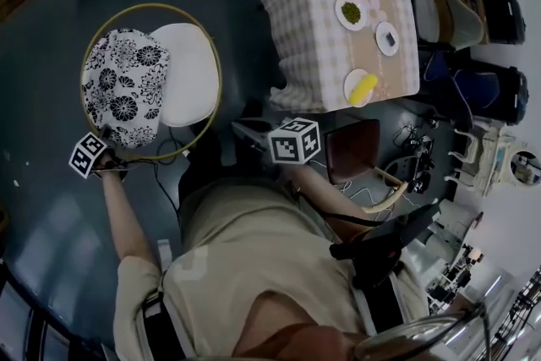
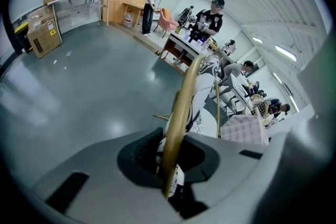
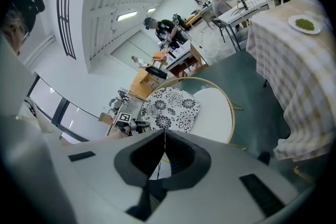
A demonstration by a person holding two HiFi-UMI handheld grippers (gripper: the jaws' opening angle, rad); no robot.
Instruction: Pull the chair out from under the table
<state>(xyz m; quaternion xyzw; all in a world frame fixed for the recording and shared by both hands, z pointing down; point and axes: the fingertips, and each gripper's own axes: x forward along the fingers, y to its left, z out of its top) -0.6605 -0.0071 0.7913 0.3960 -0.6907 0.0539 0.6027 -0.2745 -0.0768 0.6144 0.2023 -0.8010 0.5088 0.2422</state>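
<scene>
cloth-covered table [image 1: 304, 30]: three plates [image 1: 351, 12] | floor [image 1: 51, 207]: chair [image 1: 182, 63]

We've got a thin brass-look metal chair hoop [image 2: 181, 113], smooth w/ soft sheen. Black-and-white floral cloth cushion [image 1: 127, 84]: matt, soft. Pink checked cloth table cover [image 1: 304, 21]: matt too. Dark blue-grey floor [image 2: 79, 86]: smooth, glossy, reflecting lights. Left gripper [image 2: 168, 160] shell: matt grey plastic.

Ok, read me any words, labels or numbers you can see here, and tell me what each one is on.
No text can be read in any view.
Marker cubes: black-and-white square patterns only, no letters or digits.
Cardboard box: a yellow label, too small to read.
</scene>
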